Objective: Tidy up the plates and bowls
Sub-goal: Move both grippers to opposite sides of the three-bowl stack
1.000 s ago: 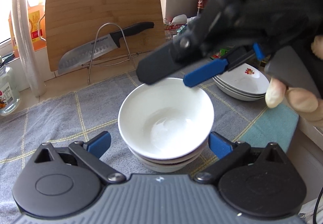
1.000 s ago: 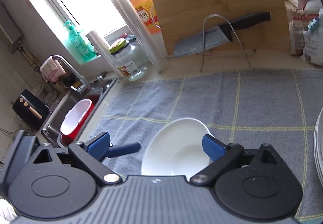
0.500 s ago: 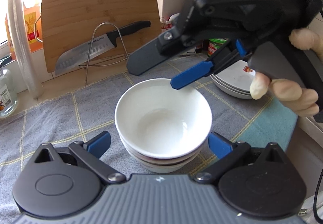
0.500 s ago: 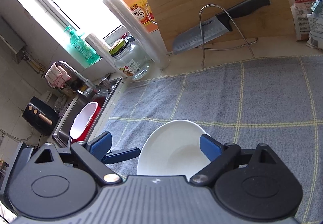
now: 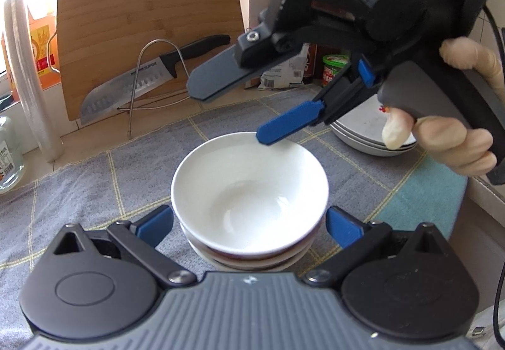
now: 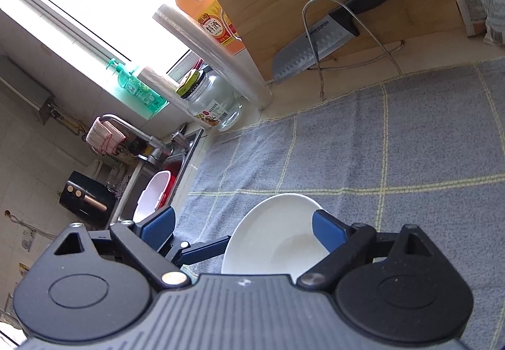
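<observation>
A stack of white bowls point(image 5: 249, 192) sits on the grey checked cloth point(image 5: 94, 179). My left gripper point(image 5: 249, 225) is open, with one blue finger on each side of the stack, near it but not gripping. My right gripper point(image 6: 244, 228), held by a hand point(image 5: 442, 141), hovers open above the stack's far rim, and one of its blue fingers point(image 5: 288, 125) points down at the rim. In the right wrist view the top bowl point(image 6: 274, 245) lies low between the fingers, and a left gripper finger point(image 6: 205, 252) shows beside it. A stack of white plates point(image 5: 359, 125) lies at the right, partly hidden.
A bamboo cutting board point(image 5: 148, 27) leans at the back behind a knife point(image 5: 148, 78) on a wire stand. A roll of film point(image 5: 28, 91), an orange bottle point(image 6: 202, 9) and a glass jar point(image 6: 214, 97) stand left. The sink point(image 6: 157, 189) lies further left. Jars and packets point(image 5: 331, 69) crowd the back right.
My right gripper has lifted up and tilted away from the bowl's far rim, empty. The bowls stay stacked and my left gripper stays open around them.
</observation>
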Demonstrator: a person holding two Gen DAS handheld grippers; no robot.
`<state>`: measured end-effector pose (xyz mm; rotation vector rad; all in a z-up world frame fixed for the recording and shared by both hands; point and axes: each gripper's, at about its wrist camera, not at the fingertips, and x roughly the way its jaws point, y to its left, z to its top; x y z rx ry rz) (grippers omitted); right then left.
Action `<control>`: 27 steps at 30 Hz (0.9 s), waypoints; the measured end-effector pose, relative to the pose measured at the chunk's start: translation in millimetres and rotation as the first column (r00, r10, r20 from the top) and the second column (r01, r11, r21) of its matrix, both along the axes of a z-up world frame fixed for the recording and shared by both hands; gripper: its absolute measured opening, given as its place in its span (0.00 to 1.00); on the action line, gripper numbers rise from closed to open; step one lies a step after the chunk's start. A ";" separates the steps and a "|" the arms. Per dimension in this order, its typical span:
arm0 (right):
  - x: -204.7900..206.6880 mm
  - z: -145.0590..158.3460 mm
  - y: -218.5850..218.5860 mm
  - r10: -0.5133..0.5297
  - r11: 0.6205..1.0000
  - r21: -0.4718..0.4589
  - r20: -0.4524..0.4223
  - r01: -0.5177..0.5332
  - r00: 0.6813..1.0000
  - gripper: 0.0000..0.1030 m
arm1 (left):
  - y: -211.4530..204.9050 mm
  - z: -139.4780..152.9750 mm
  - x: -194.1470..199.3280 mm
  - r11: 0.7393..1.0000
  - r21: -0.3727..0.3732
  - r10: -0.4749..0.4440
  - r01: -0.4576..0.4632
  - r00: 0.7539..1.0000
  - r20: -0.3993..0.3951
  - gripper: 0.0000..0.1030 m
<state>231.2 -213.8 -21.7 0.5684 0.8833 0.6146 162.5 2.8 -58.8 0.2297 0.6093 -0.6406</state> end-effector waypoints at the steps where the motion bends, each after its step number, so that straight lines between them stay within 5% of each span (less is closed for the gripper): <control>1: -2.1 5.0 1.1 -0.001 1.000 -0.028 0.015 0.001 1.000 0.94 | 1.0 -0.1 -0.8 1.000 0.004 -0.005 0.005 1.000 0.001 0.99; 8: -20.8 40.3 -15.9 -0.033 0.982 -0.181 0.135 0.058 0.990 1.00 | 16.6 6.6 -9.2 1.000 -0.014 -0.010 0.011 0.999 0.041 0.99; 12: -36.7 44.7 -27.7 -0.028 0.937 -0.337 0.191 0.092 0.981 1.00 | 38.3 4.2 -19.2 0.997 -0.058 -0.055 0.060 0.996 0.073 0.99; 16: -58.3 36.2 -28.5 0.084 0.880 -0.475 0.213 0.029 0.973 1.00 | 41.1 -11.9 -26.8 0.994 0.058 -0.092 0.088 0.993 0.069 0.99; 19: -65.0 18.2 -27.7 0.153 0.847 -0.529 0.162 -0.045 0.975 1.00 | 37.8 -27.5 -22.3 0.993 0.092 -0.077 0.077 0.997 0.000 0.99; 23: -64.7 -12.8 -22.6 0.199 0.810 -0.576 0.089 -0.112 0.976 1.00 | 35.5 -41.9 -8.7 0.999 0.038 -0.013 0.019 0.989 -0.145 0.99; 27: -59.1 -44.1 -16.9 0.234 0.782 -0.601 0.032 -0.168 0.972 1.00 | 28.8 -52.5 -2.4 0.998 0.042 0.047 -0.039 0.981 -0.186 0.99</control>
